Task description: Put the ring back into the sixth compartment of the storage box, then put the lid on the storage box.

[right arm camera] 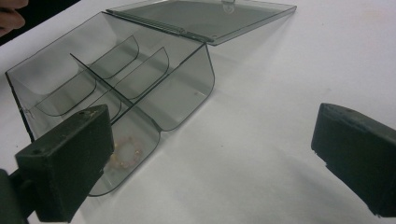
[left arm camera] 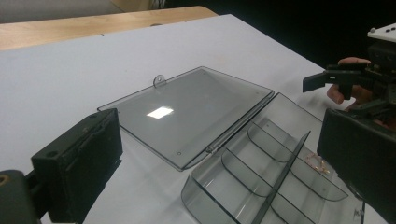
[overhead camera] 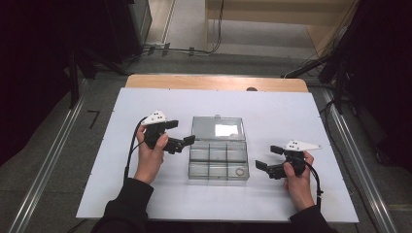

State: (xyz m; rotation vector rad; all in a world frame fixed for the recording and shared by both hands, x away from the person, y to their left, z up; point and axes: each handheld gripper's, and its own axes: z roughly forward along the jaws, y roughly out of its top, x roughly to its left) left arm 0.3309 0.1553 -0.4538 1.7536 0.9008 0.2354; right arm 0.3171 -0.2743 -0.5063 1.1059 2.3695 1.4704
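Two grippers, jaws apart, flanking organizer box

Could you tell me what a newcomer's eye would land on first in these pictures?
First, the clear compartment box at the middle of the white table, its lid flat open behind it. Next, a small pale ring in its near right compartment. The left gripper and right gripper flank it, jaws open.

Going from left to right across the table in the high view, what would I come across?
Left hand-held gripper → clear compartment box, its lid open flat, with a small ring in one compartment → right hand-held gripper.
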